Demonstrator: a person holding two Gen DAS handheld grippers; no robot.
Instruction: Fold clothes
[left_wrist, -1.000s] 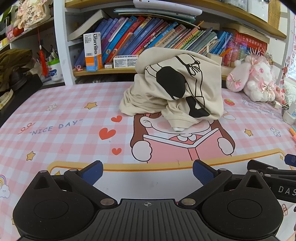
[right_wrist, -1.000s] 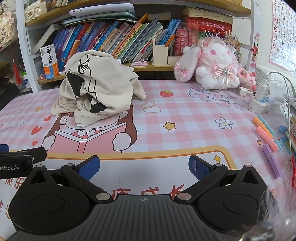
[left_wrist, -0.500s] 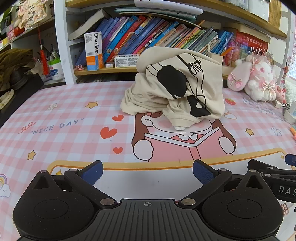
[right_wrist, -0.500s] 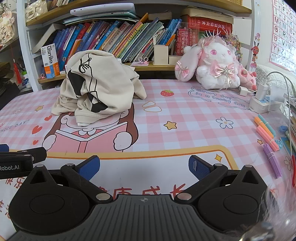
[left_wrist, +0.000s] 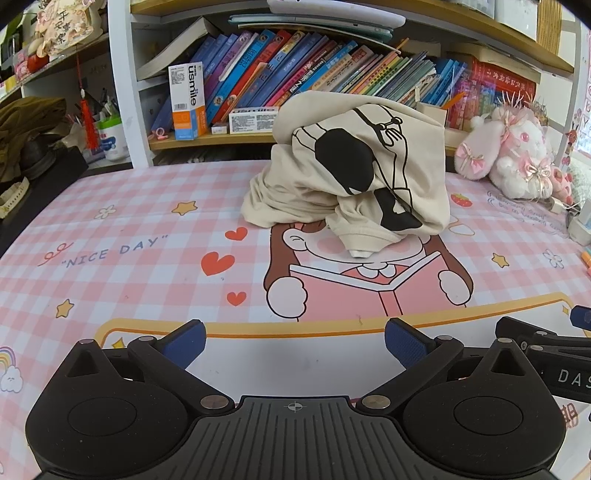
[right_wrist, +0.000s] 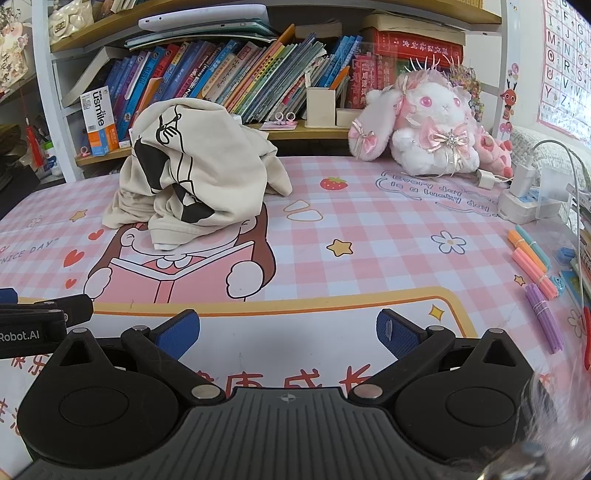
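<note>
Left tool (left_wrist: 293, 341) at bottom of frame, blue pads spread wide, nothing between them; right tool (right_wrist: 288, 332) likewise agape and empty, its body also visible at the lower right edge of the left view. Both sit low over the pink checked surface (left_wrist: 110, 258), well short of the work. Farther up, centre of the left view and upper left of the right view, the cream garment (left_wrist: 351, 177) lies in a crumpled heap on the cartoon print, black graphic outward, one ribbed hem or cuff (left_wrist: 364, 243) drooping toward the camera. Judgement: light, soft knit, no stiffness; will sag and drag when lifted, not slippery. Best hold looks to be that near ribbed edge, then find a second edge to spread it flat. Behind: bookshelf (left_wrist: 295, 81), plush rabbit (right_wrist: 424, 122) at right.
</note>
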